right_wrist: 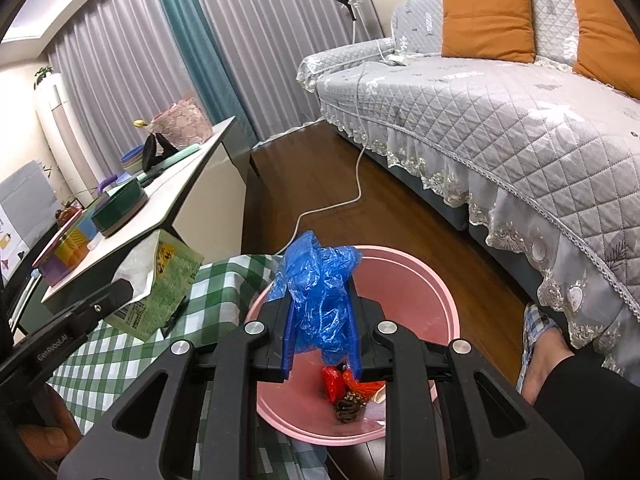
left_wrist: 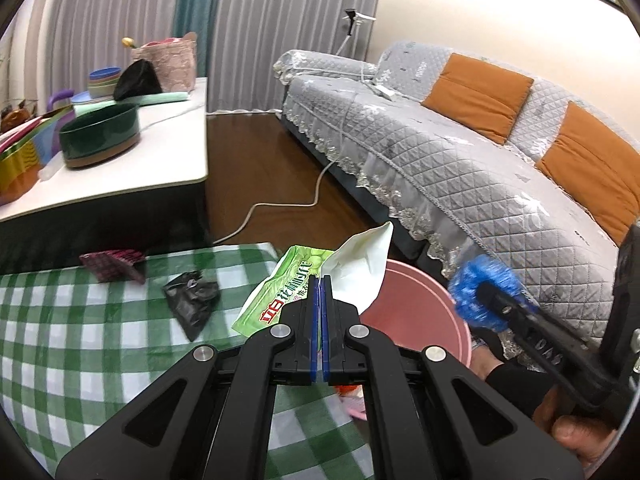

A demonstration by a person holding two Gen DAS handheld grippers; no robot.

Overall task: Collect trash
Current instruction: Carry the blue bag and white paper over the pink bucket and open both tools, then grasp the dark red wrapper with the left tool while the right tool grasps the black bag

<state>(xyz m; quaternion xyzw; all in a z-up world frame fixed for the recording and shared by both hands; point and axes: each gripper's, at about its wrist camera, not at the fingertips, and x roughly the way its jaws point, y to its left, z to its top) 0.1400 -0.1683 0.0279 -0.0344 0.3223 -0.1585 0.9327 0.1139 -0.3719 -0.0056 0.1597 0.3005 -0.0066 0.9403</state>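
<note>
Both tongs grip trash, your left tongs pinched flat on the green wrapper, your right tongs clamping the blue bag over the pink bin; release well inside.
</note>
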